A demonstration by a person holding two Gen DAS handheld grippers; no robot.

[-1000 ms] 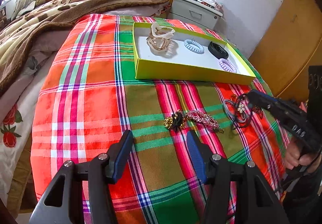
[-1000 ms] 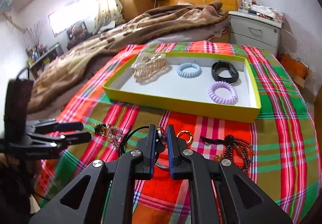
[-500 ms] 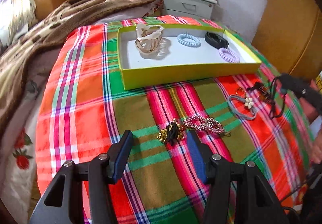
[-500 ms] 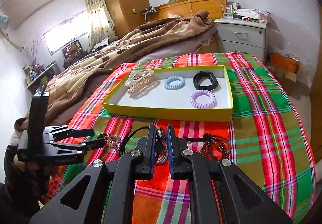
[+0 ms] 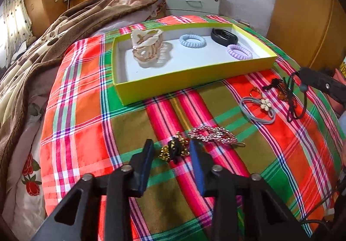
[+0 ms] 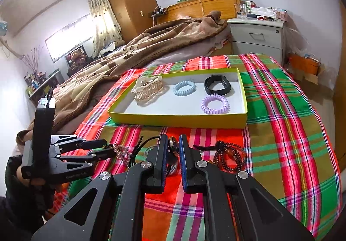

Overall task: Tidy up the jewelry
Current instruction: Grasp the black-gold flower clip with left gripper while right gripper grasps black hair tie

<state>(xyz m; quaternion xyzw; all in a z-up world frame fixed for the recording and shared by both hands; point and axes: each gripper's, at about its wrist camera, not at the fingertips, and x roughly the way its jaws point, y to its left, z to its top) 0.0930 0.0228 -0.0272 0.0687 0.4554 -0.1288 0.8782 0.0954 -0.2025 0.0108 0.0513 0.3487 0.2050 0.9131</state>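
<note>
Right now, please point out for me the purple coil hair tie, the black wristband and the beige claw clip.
purple coil hair tie (image 6: 214,104): right wrist view, near side of its ring.
black wristband (image 6: 225,87): right wrist view, right side of the band.
beige claw clip (image 5: 147,46): left wrist view, middle of its body.

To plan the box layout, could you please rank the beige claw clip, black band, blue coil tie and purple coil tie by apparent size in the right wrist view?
1. Beige claw clip
2. Black band
3. Purple coil tie and blue coil tie: alike; purple lies nearer.
</note>
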